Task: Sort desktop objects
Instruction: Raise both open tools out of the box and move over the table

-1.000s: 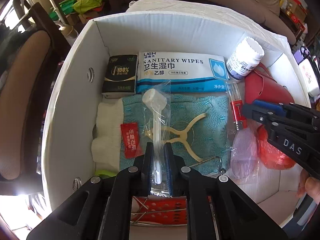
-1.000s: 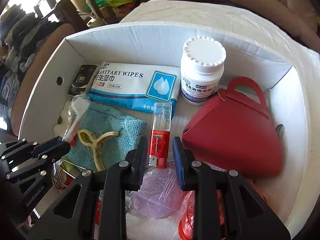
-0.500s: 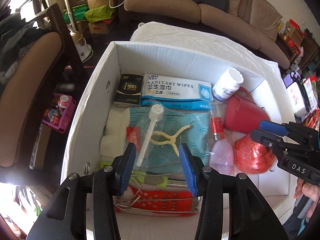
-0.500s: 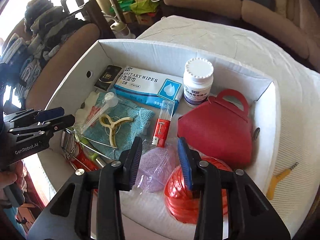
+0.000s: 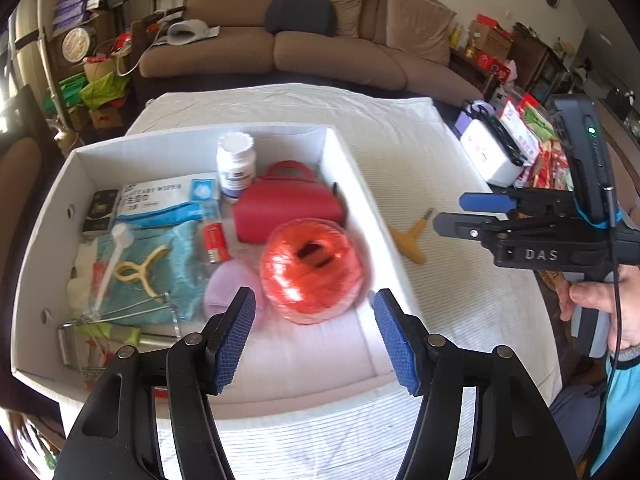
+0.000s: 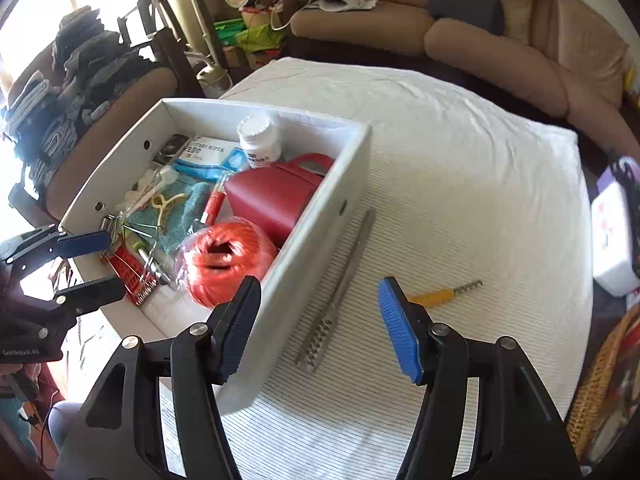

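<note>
A white box point(image 5: 348, 168) on the white cloth holds a red twine ball point(image 5: 312, 270), a red bag point(image 5: 286, 208), a white pill bottle point(image 5: 236, 164), a wipes pack point(image 5: 160, 200), a teal cloth point(image 5: 160, 264) and a bagged white spoon point(image 5: 114, 252). My left gripper point(image 5: 314, 336) is open and empty above the box's near end. My right gripper point(image 6: 320, 326) is open and empty above the box's right wall point(image 6: 320, 240). On the cloth outside the box lie metal tongs point(image 6: 340, 292) and a yellow-handled corkscrew point(image 6: 440, 294), which also shows in the left wrist view point(image 5: 410, 242).
A white device point(image 5: 490, 152) and snack packets point(image 5: 536, 140) sit at the table's right edge. A wicker basket point(image 6: 600, 376) is at the right. A brown sofa point(image 5: 320, 40) stands behind the table and a chair point(image 6: 100, 92) to the left.
My left gripper has let go of the bagged spoon, which now lies in the box, and opened. Both grippers have pulled up and back from the box and opened wider.
</note>
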### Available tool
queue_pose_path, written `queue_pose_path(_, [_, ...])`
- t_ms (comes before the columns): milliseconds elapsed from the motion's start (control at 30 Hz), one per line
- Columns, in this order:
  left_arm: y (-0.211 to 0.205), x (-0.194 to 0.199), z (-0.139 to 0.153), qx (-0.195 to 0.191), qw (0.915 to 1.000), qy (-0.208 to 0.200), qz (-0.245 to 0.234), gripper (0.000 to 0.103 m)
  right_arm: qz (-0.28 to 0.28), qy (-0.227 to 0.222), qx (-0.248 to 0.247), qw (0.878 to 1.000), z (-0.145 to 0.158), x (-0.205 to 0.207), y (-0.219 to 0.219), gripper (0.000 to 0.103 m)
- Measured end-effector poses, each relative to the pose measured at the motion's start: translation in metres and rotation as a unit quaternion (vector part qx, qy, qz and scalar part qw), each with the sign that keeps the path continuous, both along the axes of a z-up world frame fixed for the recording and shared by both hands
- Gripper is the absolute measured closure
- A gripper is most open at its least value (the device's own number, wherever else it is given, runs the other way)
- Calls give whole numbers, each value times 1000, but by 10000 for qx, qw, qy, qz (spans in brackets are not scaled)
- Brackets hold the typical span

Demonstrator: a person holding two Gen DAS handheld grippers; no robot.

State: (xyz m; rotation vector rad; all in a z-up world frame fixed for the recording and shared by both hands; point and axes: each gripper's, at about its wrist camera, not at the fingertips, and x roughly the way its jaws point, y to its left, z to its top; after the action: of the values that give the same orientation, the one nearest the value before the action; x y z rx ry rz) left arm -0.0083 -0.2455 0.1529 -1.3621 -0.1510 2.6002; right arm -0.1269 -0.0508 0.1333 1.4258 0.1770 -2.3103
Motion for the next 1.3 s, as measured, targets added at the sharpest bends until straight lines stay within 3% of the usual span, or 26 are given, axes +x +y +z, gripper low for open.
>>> queue_pose_path(200, [70, 19, -6, -69, 9991, 236, -352, 39, -337, -119, -100, 9993, -23, 13, 65, 44])
queue_pose_path(333, [106, 16, -17, -58, 9990, 122, -428, 38, -519, -167, -177, 9984, -34, 19, 99, 44])
queue_pose_path(400, [121, 13, -23, 22, 9991, 68, -429, 30, -579, -161, -198, 9980, -38, 21, 114, 44])
queue_pose_path(467, [135, 10, -26, 110, 9990, 68, -428, 15, -642, -166, -206, 9976, -41, 22, 128, 42])
queue_pose_path(533, [147, 7, -29, 131, 9989, 59, -447, 11, -717, -115, -214, 9971, -44, 25, 141, 22])
queue_pose_path(567, [153, 5, -31, 105, 9989, 39, -449, 8, -768, -51, -233, 9968, -44, 26, 148, 7])
queue_pose_path(600, [159, 4, -34, 74, 9990, 17, -431, 6, -815, 1, -255, 9963, -44, 27, 154, 0])
queue_pose_path(633, [164, 2, -37, 59, 9991, -22, -429, 0, -856, 27, -281, 9959, -44, 28, 160, 0])
queue_pose_path(933, [200, -12, -57, -91, 9993, -165, -332, 0, -958, 112, -280, 9949, -52, 27, 196, 0])
queue_pose_path(1300, [198, -57, -91, -60, 9985, -194, 512, 0, -979, 46, -341, 9946, -74, -3, 216, 0])
